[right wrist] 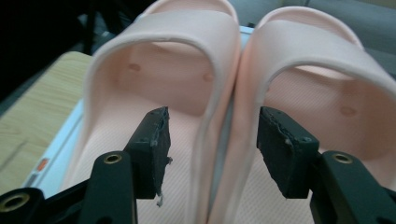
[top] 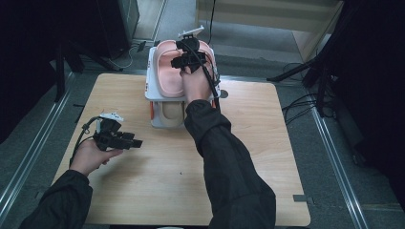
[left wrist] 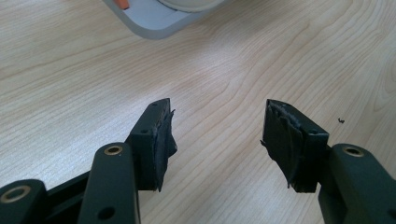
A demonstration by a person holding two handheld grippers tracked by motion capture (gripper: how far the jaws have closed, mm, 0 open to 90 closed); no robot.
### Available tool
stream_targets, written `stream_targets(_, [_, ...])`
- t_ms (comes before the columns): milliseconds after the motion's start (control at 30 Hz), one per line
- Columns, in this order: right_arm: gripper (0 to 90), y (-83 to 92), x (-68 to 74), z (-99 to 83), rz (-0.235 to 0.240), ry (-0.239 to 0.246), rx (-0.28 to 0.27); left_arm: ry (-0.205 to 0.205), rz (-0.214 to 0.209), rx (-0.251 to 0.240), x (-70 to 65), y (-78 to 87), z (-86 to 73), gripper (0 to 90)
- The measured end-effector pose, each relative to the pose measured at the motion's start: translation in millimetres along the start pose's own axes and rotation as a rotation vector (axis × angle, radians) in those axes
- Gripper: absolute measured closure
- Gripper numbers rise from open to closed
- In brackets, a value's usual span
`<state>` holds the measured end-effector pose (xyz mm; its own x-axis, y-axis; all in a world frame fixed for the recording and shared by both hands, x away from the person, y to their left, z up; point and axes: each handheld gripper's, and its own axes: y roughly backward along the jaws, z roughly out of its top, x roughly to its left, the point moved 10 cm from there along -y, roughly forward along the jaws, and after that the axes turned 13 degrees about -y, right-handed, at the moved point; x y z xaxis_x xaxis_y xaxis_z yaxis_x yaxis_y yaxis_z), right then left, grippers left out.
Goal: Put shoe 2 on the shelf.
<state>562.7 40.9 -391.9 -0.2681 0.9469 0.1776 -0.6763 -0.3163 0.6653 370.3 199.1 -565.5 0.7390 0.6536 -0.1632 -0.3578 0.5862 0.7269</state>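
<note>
Straddling the inner edges of two pink slippers, the right gripper (right wrist: 212,144) has its jaws spread, one jaw inside the left-hand slipper (right wrist: 154,70) and the other inside the right-hand slipper (right wrist: 322,74). The pads are not seen pressing on either strap wall; a gap shows on each side. Both slippers lie side by side, touching, on top of a white rack (top: 152,71) at the far edge of the wooden table (top: 157,181). Toe ends and heels are cut off in the right gripper view.

High view: the right gripper (top: 188,59) and its hand cover most of the right-hand slipper; the left one (top: 169,71) is plain. A beige shape on the rack's lower shelf (top: 169,114) is partly hidden; cannot tell what it is.

The left gripper (top: 136,142) is held over the near left of the table, well apart from the rack. In its own view its jaws (left wrist: 217,135) stand spread with only bare wood between them. A grey corner of the rack base (left wrist: 154,23) is cut off at the top edge, with an orange mark beside it too small to identify.
</note>
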Motion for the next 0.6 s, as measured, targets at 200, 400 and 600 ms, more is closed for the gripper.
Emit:
stream_targets(200, [49.1, 12.7, -0.2, -9.7, 0.067, 0.036, -0.009, 0.000, -0.009, 0.000, -0.1, -2.6, 2.9, 42.1])
stream_targets(400, [53.2, 27.7, -2.4, -24.5, 0.178, 0.069, 0.005, -0.001, -0.004, 0.004, 1.7, -4.5, 2.8, 42.1])
stream_targets(600, [54.8, 41.2, -2.3, -39.3, 0.259, 0.104, 0.027, 0.003, -0.003, 0.009, 2.2, -4.7, 2.3, 42.0])
